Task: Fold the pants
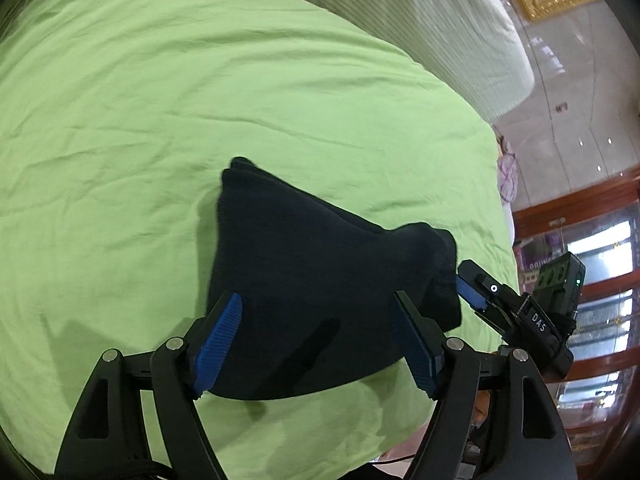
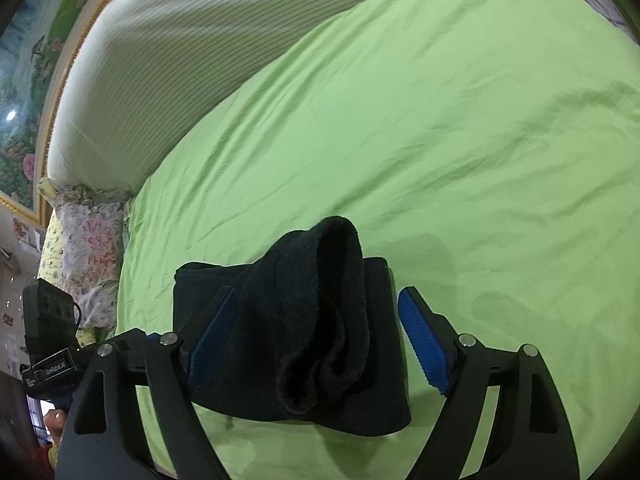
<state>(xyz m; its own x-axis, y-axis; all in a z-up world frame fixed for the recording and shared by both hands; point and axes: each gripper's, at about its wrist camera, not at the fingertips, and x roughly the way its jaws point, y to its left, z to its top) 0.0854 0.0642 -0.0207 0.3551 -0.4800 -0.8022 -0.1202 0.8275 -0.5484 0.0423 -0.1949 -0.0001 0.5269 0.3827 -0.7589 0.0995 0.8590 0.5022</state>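
Here the dark pants (image 1: 320, 292) lie bundled on the green bed sheet (image 1: 160, 120) — folds hard to read. Left gripper (image 1: 316, 340) fingers apart, straddling the bundle. Right gripper (image 2: 316, 336) fingers apart too; the fabric hides its left finger's pad. Striped pillow (image 2: 192, 52) behind.

Bright, even indoor light; soft shadows beneath pants (image 1: 304, 280) on bed (image 1: 120, 120). Strong fisheye bending, dark vignette corners. Slight motion blur.
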